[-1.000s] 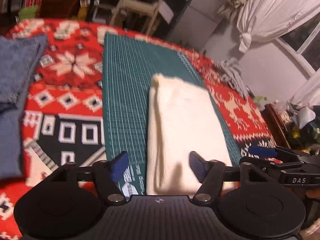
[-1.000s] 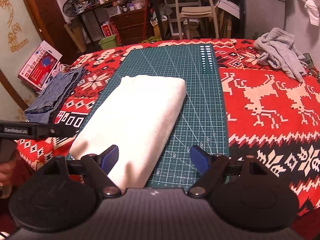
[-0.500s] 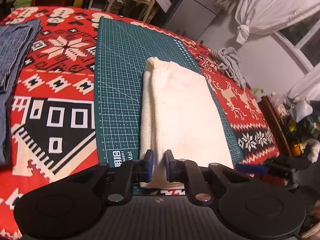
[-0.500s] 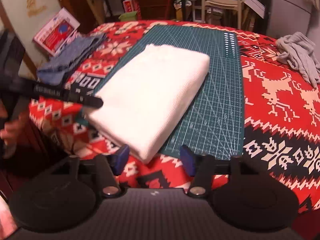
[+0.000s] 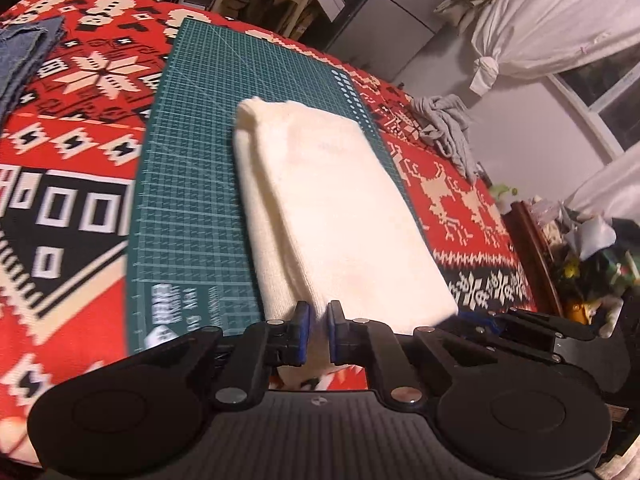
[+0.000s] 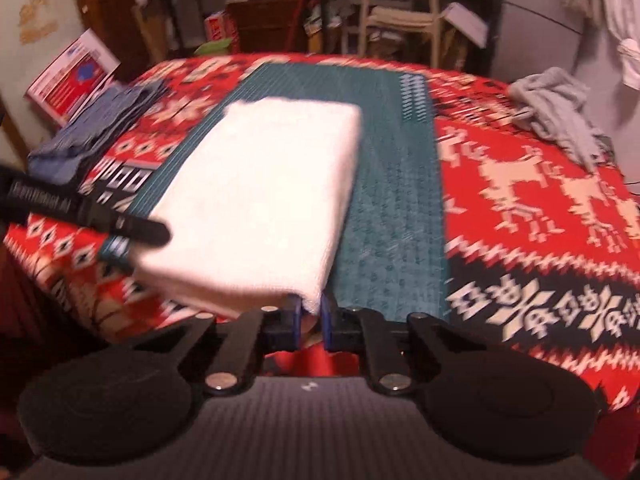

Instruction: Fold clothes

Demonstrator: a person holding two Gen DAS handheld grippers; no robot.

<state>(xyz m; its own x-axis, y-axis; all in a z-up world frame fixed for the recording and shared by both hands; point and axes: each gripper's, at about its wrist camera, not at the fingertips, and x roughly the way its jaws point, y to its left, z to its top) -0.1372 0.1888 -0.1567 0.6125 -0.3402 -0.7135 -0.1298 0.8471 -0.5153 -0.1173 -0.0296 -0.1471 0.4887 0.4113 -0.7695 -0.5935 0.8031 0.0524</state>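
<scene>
A cream garment (image 5: 336, 208), folded into a long thick rectangle with a ribbed weave, lies lengthwise on the green mat (image 5: 192, 184), its far end well short of the mat's far edge and its near end overhanging the mat's front edge. Along its left side the stacked layers show as a rounded fold. The left gripper (image 5: 317, 334) is pinched on the near left corner, cloth showing between the blue pads. The right gripper (image 6: 310, 322) is closing its jaws on the near right corner, the cloth's edge between the pads and pressed by them. Bare mat runs free on both sides of the garment and beyond its far end. On the red cloth (image 6: 520, 216) around the mat, jeans (image 6: 92, 120) lie far left and a grey garment (image 6: 560, 108) far right, both well apart from the cream one.
</scene>
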